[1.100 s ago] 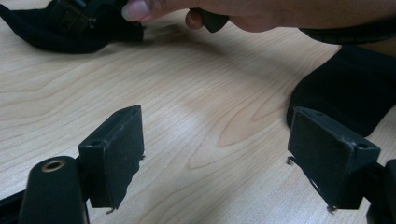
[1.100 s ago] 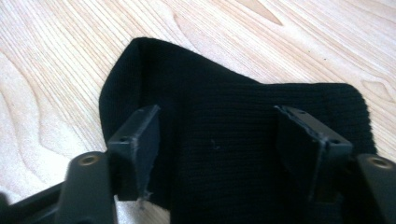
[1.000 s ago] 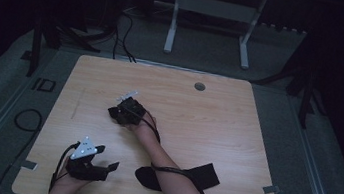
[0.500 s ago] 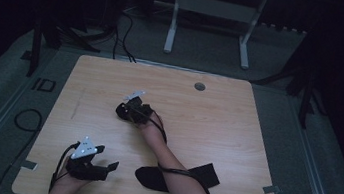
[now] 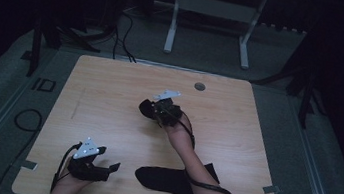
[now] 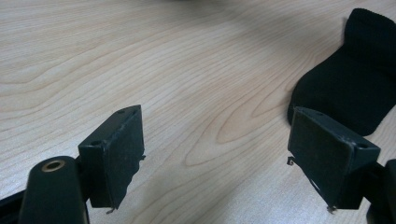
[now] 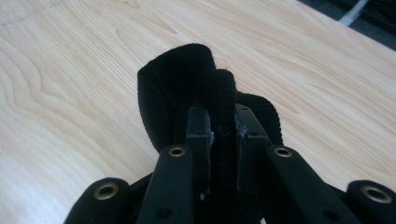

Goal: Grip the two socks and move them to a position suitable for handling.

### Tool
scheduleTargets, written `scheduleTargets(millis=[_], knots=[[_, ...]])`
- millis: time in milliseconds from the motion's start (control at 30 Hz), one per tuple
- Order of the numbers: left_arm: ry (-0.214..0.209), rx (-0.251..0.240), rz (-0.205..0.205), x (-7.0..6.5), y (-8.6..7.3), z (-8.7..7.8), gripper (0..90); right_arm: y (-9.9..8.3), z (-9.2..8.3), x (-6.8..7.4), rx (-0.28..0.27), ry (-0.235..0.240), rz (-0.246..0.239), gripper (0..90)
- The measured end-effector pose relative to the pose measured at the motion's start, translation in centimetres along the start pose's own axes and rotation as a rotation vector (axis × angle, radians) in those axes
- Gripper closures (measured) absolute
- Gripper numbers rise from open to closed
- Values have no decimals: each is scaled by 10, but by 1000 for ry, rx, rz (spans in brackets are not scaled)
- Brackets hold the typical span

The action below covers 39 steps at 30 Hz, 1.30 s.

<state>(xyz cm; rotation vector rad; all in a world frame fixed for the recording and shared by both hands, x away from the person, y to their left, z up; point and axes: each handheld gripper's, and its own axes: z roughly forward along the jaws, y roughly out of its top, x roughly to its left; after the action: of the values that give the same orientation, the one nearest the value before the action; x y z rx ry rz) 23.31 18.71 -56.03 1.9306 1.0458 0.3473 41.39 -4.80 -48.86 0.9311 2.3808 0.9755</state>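
Right tool (image 5: pixel 150 109) pinches a black sock (image 7: pixel 187 88) mid-tabletop (image 5: pixel 109 99), loads of bare wood around. Left tool (image 5: pixel 113 167) sits wide open, empty, near the front edge beside another sock (image 5: pixel 161 179).

Dark lab: wooden table (image 5: pixel 108 104), floor cables (image 5: pixel 129 26)

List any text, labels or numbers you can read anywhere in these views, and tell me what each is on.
"ID": dark letters on the grey floor just left of the table, as far as the high view lets me read them.
No other text: none readable on the left gripper, the right gripper, the black socks or the table's surface.
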Motion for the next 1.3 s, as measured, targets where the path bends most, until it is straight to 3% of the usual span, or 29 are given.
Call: scheduleTargets(millis=[233,333,467,600,767,1000,1167,1200,1300], knots=[[-2,5,3,-3,1,2,187,-24,-48,-16,-37,-14,4,792],[-3,9,4,-4,2,3,187,-37,-68,-19,-46,-24,-1,791],[-8,10,3,-5,3,5,187,-54,-82,-16,-43,-34,-8,791],[-18,15,6,-8,3,6,187,-75,-80,-10,-5,-41,-1,790],[-38,23,6,-11,3,8,187,-97,-58,-4,70,-17,22,789],[-73,29,-4,-12,7,16,189,-116,-36,1,130,23,59,756],[-89,43,13,-11,18,27,206,-117,-35,-1,130,77,90,619],[-97,49,10,-10,21,29,206,-113,-39,-2,129,102,102,520],[-114,50,6,-9,30,37,206,-106,-53,-7,100,118,103,472]])
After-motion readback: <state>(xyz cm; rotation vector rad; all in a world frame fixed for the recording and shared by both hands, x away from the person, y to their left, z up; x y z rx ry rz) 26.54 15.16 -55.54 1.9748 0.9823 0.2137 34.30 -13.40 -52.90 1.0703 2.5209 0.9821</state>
